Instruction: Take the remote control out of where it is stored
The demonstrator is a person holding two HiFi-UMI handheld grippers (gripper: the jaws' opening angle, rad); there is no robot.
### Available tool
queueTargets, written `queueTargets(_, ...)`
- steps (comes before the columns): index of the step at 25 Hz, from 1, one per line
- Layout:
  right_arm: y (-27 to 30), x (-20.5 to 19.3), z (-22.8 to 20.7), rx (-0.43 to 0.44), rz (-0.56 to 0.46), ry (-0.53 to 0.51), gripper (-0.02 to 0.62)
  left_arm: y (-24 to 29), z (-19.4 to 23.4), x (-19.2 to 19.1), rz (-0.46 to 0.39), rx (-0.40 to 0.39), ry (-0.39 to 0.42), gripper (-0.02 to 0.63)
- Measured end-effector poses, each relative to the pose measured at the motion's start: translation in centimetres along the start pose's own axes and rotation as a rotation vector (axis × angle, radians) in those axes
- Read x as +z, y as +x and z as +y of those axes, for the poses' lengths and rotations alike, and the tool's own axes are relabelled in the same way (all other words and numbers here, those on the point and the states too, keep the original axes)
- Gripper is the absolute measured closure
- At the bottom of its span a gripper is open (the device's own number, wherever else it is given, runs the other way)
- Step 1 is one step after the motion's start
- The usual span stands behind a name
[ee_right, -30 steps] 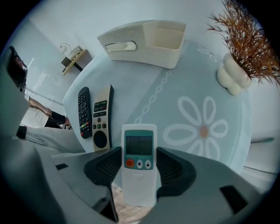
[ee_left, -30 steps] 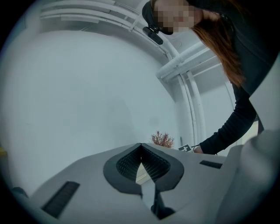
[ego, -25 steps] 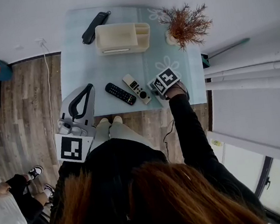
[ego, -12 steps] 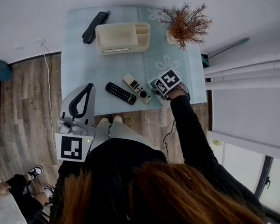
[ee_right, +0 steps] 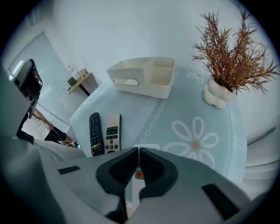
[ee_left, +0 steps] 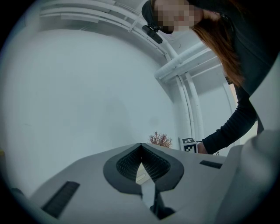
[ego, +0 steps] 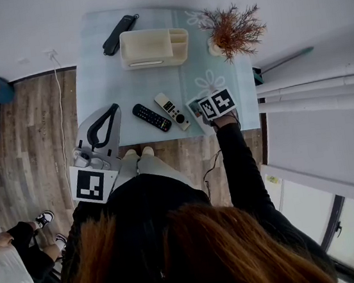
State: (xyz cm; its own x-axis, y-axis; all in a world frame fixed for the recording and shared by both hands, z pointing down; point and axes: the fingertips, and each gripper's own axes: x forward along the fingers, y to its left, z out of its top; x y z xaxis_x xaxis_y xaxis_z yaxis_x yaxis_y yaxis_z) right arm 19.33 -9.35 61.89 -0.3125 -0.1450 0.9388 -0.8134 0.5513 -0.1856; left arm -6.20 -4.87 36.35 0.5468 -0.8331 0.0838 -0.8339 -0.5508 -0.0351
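Right gripper [ee_right: 138, 149]: jaws have just closed together, nothing between them
Left gripper [ee_left: 141, 145]: shut, empty
White remote [ee_right: 138, 175]: out of the organizer [ee_right: 146, 89], flat in front of it, beneath the right jaws
Handling: likely light, rigid, smooth plastic; pinch its 2 long edges mid-length

Head view: high above the person, facing steeply down on the whole table [ego: 156, 82]. Right gripper view: close over it, tilted down; left gripper view: level, from its edge. All share the plant [ego: 235, 29].
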Motion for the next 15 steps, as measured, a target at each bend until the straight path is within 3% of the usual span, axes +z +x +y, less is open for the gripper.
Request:
queueTargets(8, -1.8, 3.4, 1.8, 0.060, -0.277, 0.058, 0.580, 0.2, 0.0, 0.0, 0.002, -0.009, 0.004, 0.606)
queueTargets(15, -4.4, 6.8, 2.9, 0.009, -0.546, 0.001, 0.580, 0.1, 0.3, 0.0, 0.003, -0.003, 0.008, 0.606)
